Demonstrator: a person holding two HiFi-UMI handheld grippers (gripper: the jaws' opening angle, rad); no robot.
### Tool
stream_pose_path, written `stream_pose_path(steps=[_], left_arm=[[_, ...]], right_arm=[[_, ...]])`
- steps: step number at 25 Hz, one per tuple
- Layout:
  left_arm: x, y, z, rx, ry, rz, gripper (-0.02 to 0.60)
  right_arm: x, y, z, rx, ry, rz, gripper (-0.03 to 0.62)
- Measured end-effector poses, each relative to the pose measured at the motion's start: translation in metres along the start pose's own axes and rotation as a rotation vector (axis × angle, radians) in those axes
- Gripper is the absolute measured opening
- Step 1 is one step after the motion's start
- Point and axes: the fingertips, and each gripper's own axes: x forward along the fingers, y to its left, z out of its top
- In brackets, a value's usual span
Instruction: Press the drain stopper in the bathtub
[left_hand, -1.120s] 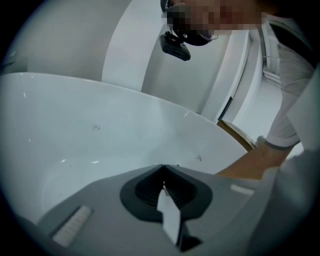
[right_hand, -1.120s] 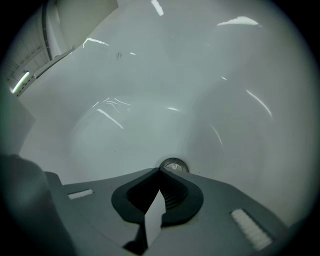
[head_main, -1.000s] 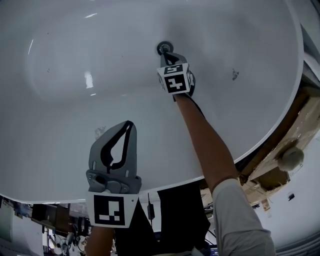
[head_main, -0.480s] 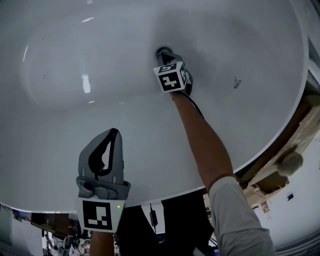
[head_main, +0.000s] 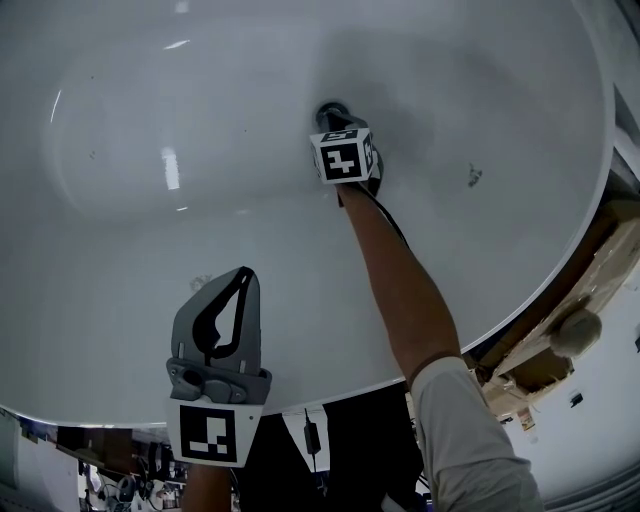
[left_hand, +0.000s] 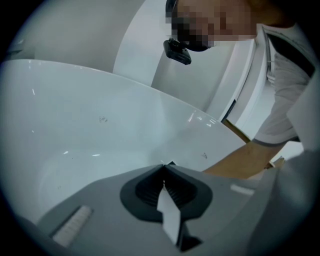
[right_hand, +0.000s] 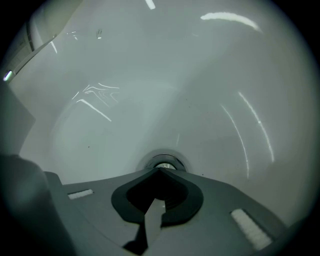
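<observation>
Left claw (head_main: 245, 273) drifted right, tips together; right claw (head_main: 335, 119), likewise together, at drain stopper (head_main: 328, 104) in bathtub (head_main: 150, 130).

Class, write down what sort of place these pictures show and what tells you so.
Probably a workshop or test room, not a finished bathroom: a white bathtub with a drain stopper, but rough brown boards exposed beside its rim.

My right gripper (right_hand: 159, 171) covers the near half of the drain stopper (right_hand: 165, 162). Only its far chrome rim shows, and I cannot tell whether my closed tips touch it. The bathtub (head_main: 150, 120) runs off the head view's top and left edges. A dark speck (head_main: 473, 177) near its right rim is too small to identify.
</observation>
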Motion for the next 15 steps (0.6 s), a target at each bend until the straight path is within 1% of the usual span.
stream_pose_path(steps=[3, 5, 7, 8, 9, 11, 13, 15], left_arm=[[-0.005, 0.001, 0.001, -0.013, -0.002, 0.012, 0.000], [-0.010, 0.000, 0.002, -0.035, -0.016, 0.017, 0.000], [-0.012, -0.003, 0.002, -0.074, -0.030, 0.016, 0.000], [-0.013, -0.005, 0.002, -0.099, -0.036, 0.018, 0.000], [-0.015, -0.006, 0.003, -0.123, -0.043, 0.022, 0.000], [-0.018, -0.008, 0.006, -0.152, -0.056, 0.029, 0.000], [-0.020, -0.013, 0.009, -0.152, -0.061, 0.026, 0.000], [-0.020, -0.021, 0.012, -0.146, -0.061, 0.016, 0.000]], right_arm=[[-0.001, 0.000, 0.001, 0.006, -0.006, 0.000, 0.002], [-0.005, 0.002, 0.001, -0.043, -0.013, -0.006, 0.002], [-0.010, 0.004, 0.002, -0.104, -0.020, -0.020, 0.002], [-0.012, 0.005, 0.003, -0.112, -0.023, -0.023, 0.002], [-0.014, 0.006, 0.004, -0.100, -0.026, -0.021, 0.003], [-0.018, 0.005, 0.005, -0.042, -0.034, -0.009, 0.002], [-0.025, 0.003, 0.006, 0.006, -0.052, -0.005, 0.002], [-0.031, 0.001, 0.008, 0.027, -0.073, -0.001, 0.002]])
